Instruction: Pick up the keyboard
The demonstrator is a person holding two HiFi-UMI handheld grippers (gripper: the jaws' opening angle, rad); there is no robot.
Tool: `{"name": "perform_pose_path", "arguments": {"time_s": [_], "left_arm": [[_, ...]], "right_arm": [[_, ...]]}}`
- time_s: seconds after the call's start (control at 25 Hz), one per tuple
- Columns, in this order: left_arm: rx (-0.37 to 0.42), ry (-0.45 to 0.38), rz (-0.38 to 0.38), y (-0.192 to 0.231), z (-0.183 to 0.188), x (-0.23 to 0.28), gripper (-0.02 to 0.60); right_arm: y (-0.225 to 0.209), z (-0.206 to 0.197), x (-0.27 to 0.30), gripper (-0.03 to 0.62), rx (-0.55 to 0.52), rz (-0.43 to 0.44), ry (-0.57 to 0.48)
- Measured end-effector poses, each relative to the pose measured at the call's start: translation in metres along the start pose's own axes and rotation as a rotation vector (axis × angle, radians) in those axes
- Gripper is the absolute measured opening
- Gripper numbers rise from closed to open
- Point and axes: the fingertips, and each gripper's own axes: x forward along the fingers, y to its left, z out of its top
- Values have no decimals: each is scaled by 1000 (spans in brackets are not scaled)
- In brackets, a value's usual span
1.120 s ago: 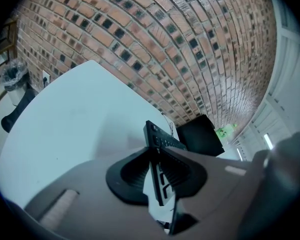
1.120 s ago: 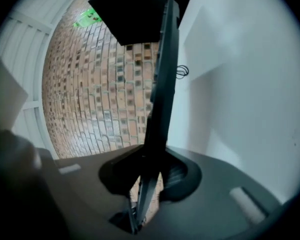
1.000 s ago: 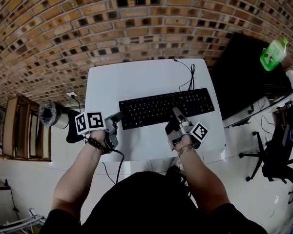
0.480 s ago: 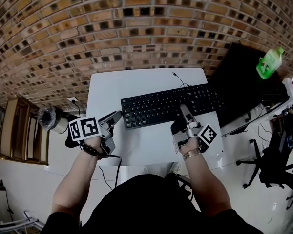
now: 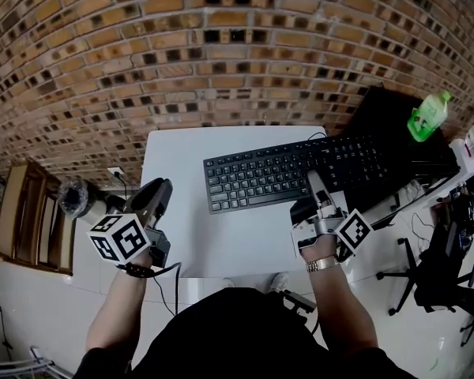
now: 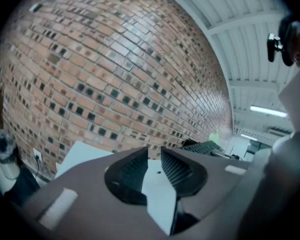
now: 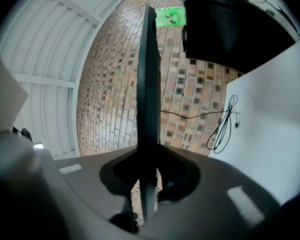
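Right gripper (image 5: 313,183) is gripping the keyboard (image 5: 288,176) aloft off the table (image 5: 178,160); left gripper's (image 5: 159,189) parted, empty jaws have just been closing.

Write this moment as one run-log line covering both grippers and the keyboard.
left gripper: open, jaws just been closing, nothing between | right gripper: shut on black plastic keyboard | keyboard: held above white rectangular table

I wear a black top (image 5: 237,334). Behind my dark ribbed fingers (image 6: 177,166) sit white marker cubes (image 5: 118,238) with black squares. A metal wristband (image 5: 321,264) circles my right wrist.
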Motion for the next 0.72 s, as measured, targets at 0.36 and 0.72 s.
{"name": "perform_pose_path", "arguments": {"time_s": [0.36, 0.72], "left_arm": [[300, -217, 87, -30, 55, -33, 6], [409, -268, 116, -42, 64, -38, 6]], "right_arm": [[45, 12, -7, 64, -130, 32, -24], [53, 17, -12, 64, -153, 44, -37]]}}
